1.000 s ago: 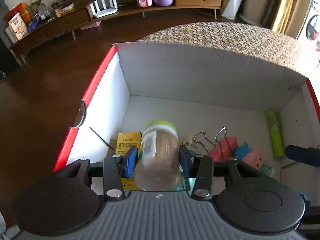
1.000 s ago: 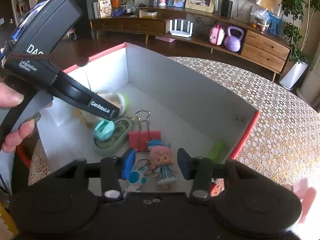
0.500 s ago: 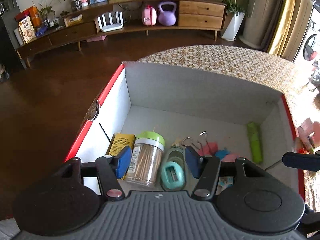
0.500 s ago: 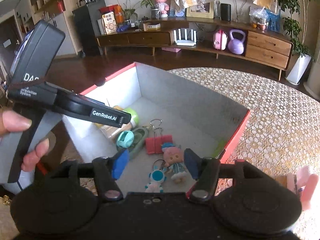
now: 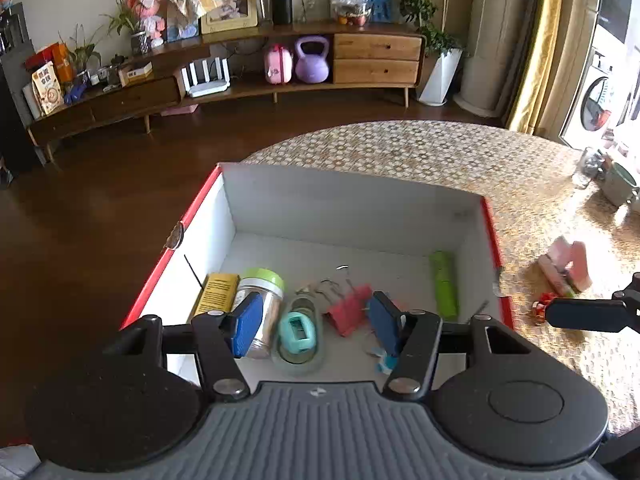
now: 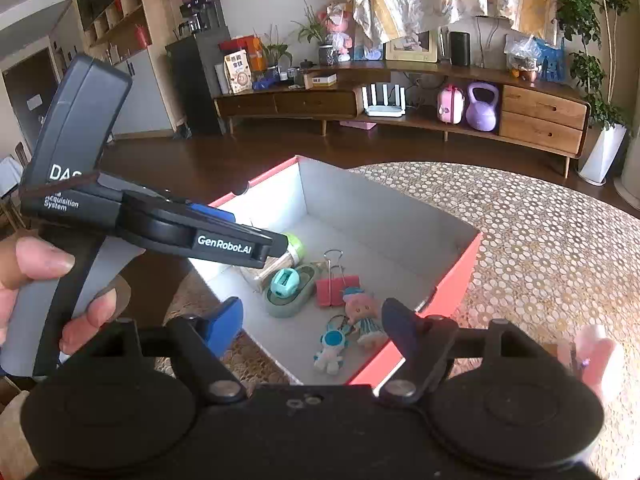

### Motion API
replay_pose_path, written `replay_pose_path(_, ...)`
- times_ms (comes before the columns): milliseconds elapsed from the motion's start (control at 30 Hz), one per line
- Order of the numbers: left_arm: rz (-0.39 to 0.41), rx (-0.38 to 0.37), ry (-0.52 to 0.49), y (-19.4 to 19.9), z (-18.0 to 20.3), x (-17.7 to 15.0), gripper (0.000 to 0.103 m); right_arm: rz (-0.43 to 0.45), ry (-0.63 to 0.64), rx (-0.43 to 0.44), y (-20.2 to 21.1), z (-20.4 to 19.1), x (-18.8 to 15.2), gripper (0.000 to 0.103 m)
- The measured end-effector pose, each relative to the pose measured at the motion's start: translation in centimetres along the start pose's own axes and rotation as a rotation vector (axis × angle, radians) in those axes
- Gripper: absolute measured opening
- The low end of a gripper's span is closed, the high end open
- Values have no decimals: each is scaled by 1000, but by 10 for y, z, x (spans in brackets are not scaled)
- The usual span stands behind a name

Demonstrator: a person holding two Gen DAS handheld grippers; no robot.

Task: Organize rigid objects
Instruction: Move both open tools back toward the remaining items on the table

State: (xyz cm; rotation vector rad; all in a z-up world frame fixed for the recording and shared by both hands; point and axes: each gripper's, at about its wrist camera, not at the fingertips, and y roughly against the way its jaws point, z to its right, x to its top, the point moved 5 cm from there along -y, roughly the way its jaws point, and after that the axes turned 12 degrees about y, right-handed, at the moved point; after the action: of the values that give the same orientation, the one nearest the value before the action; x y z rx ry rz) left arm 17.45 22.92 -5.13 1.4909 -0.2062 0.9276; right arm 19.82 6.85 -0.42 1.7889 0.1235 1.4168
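Note:
A red-rimmed white box sits on the patterned table. Inside lie a green-lidded clear jar on its side, a yellow packet, a teal sharpener on a green oval case, red binder clips and a green tube. My left gripper is open and empty above the box's near end. My right gripper is open and empty above the box's near corner, over a doll keychain and a blue astronaut figure. The jar shows behind the left gripper's body.
A pink object and a small red item lie on the table right of the box; the pink one shows blurred in the right wrist view. A pot stands at the table's far right. Dark floor lies left of the box.
My left gripper let go of the jar, opened and rose back away from the box. My right gripper also pulled up and back and opened wider.

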Motion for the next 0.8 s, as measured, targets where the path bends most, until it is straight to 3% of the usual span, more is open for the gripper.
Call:
replay_pose_path(133,18,-11,-13,15,12,-5,59,22,-7,-1,18,4,-4,80)
replay_pose_path(233,48,-18,-21,27,19,-8,70,45,-16,-4,32,8,-7,84)
replay_pose_path(800,148,-64,-72,73,81,-32,76,130,-92,-37,94,41,-40,98)
